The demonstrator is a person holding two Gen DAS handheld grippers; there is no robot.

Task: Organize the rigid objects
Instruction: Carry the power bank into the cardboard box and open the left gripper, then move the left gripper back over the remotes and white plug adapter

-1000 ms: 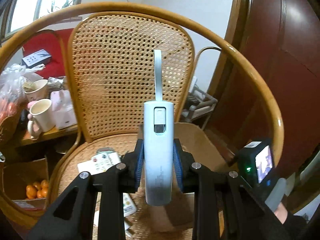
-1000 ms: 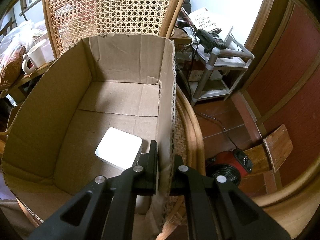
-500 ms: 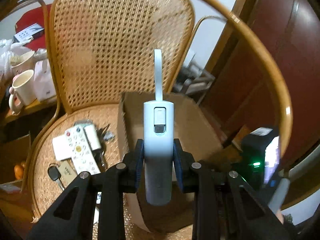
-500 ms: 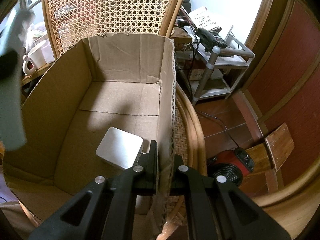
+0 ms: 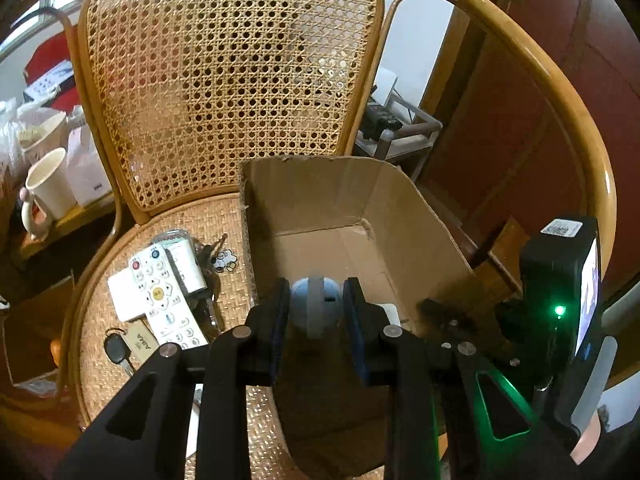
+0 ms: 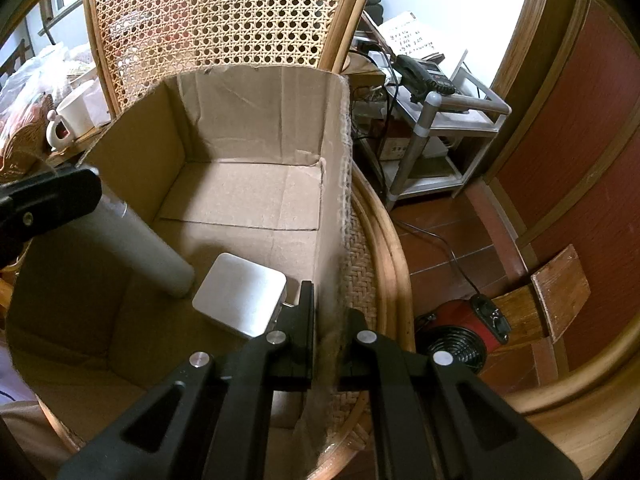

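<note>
Two tongs in view. Left tongs [image 5: 316, 312] clamped on the grey device [image 5: 316, 306]; a second ago it stood upright above the chair seat with its strap up, now it is tipped forward, seen end-on, nose down inside the box [image 5: 400, 216]. From the right view the device [image 6: 136, 244] slants into the box, lower end just beside the white block [image 6: 240, 294] on the box floor. Block now in shadow, bright before. Right tongs [image 6: 326, 344] unchanged, pinched on the box's right wall. Box sits on the cane chair [image 5: 224, 72]. On the seat left of the box: remote [image 5: 164, 300], keys [image 5: 120, 352], white card. Mug [image 5: 48, 188] on a side counter at left, metal rack [image 6: 440, 120] with a phone at right, red fan [image 6: 460, 340] on the wood floor.
</note>
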